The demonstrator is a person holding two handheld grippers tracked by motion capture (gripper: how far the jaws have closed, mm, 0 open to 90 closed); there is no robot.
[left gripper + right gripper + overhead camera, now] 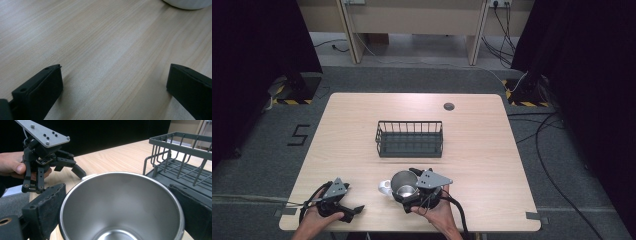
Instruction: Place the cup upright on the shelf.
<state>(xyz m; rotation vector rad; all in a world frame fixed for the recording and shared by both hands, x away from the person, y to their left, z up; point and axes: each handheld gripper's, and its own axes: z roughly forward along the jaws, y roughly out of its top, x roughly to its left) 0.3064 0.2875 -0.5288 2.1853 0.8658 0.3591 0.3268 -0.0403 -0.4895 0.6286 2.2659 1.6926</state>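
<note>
One steel cup between the right gripper's jaws, one wire basket, one white object, on a wooden table.

From the high view, the right gripper (412, 192) sits at the table's (482, 150) near edge with the steel cup (403, 183) between its jaws, a small white object (385, 187) touching the cup's left side, and the dark wire basket (410, 138) just beyond at mid-table, nothing visible inside it. The right gripper view looks into the cup (122, 205): bare metal inside, a black jaw at each side of its rim; whether they press it cannot be told. It also shows the basket (180, 157) beside it and the left gripper (60, 167) in a hand (11, 165). The left gripper view has its jaws spread wide over bare wood (100, 50), with a white rim (187, 3) at the top edge.
</note>
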